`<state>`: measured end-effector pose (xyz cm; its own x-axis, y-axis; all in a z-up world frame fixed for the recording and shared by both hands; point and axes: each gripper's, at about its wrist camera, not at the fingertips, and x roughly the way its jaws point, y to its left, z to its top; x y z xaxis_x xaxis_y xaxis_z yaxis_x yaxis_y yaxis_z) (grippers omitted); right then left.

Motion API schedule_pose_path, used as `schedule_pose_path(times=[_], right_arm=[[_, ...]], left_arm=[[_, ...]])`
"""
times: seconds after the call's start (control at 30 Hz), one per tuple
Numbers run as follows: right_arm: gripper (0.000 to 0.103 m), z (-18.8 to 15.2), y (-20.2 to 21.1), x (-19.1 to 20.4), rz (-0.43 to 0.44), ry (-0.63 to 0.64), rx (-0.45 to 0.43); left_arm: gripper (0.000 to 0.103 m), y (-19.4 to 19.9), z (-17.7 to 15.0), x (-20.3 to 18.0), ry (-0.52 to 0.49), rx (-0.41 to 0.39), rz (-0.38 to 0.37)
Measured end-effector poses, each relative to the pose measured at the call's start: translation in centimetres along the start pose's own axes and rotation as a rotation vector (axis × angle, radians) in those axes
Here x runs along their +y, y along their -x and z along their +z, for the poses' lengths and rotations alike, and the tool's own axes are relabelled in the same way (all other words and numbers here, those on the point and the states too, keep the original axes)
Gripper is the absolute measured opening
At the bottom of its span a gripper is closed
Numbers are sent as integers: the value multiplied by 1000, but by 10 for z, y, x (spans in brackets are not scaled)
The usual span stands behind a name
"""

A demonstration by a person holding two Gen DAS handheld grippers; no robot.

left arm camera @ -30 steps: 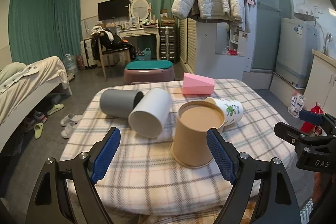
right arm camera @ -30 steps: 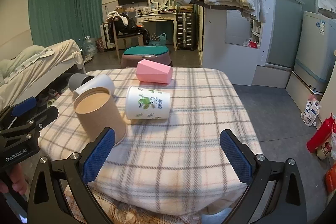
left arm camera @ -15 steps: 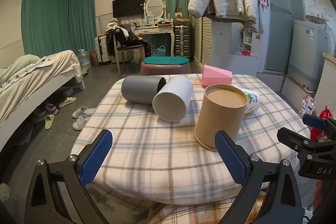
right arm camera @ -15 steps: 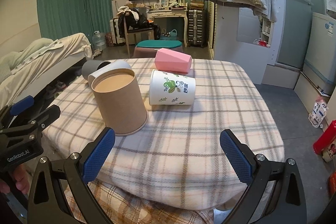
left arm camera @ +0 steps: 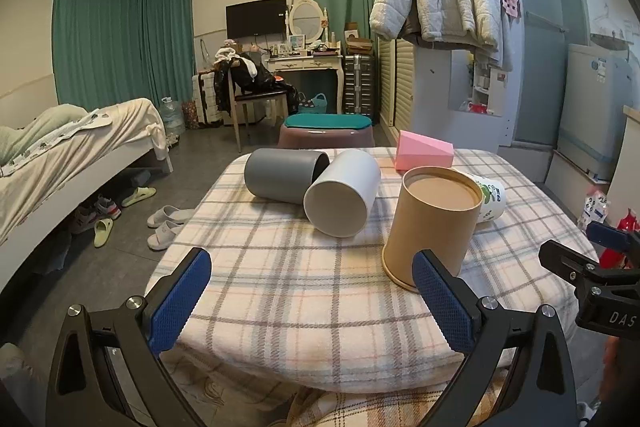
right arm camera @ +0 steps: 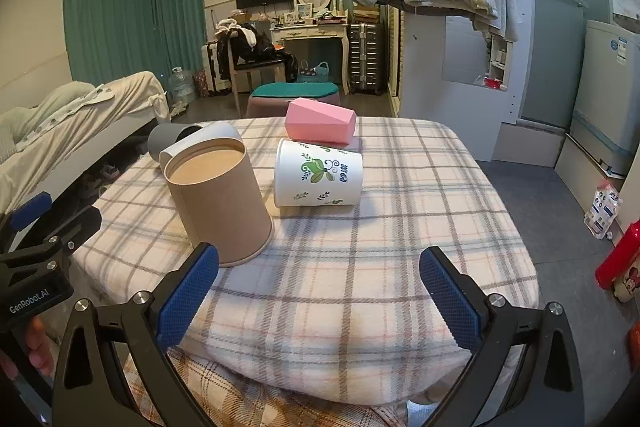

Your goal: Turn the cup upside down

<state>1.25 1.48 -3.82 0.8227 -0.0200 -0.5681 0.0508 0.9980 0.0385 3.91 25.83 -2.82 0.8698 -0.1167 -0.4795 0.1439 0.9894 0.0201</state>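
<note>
1. Brown cup point(left arm camera: 434, 223) stands on the table point(left arm camera: 312, 291), axis near vertical, wide rim down, closed base up.
2. White cup point(left arm camera: 342, 199), grey cup point(left arm camera: 284, 175), printed cup point(right arm camera: 318, 179) and pink cup point(right arm camera: 320, 123) lie on their sides; contents not visible.
3. Left gripper point(left arm camera: 312, 301) and right gripper point(right arm camera: 318, 293) are spread wide, empty, and sit farther back than earlier.

Left gripper point(left arm camera: 312, 297): black frame, blue textured pads point(left arm camera: 181, 297), jaws spread wide, nothing between them; level pose, pointing forward. Right gripper point(right arm camera: 318, 293): same build, blue pads point(right arm camera: 450, 299), jaws likewise spread wide and empty, held level beside the left unit. Each unit's body appears at the edge of the other's view; fingers of the person's left hand point(right arm camera: 36, 349) wrap its handle.
</note>
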Motion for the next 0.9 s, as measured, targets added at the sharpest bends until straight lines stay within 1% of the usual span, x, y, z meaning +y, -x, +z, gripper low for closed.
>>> schedule_pose_path(times=[0.27,0.57,0.67,0.9], right_arm=[[103,1,4,-4,-6,-9,-16],[103,1,10,-6,-6,-10,-45],[103,2,10,-6,-3,-8,-46],[103,0,10,-3,0,-7,-41]], left_arm=[[103,3,0,-3,-21,-2,-4],[103,5,1,-4,-9,-9,-12],[103,5,2,-6,-12,-17,6],[103,4,0,-6,-15,-12,7]])
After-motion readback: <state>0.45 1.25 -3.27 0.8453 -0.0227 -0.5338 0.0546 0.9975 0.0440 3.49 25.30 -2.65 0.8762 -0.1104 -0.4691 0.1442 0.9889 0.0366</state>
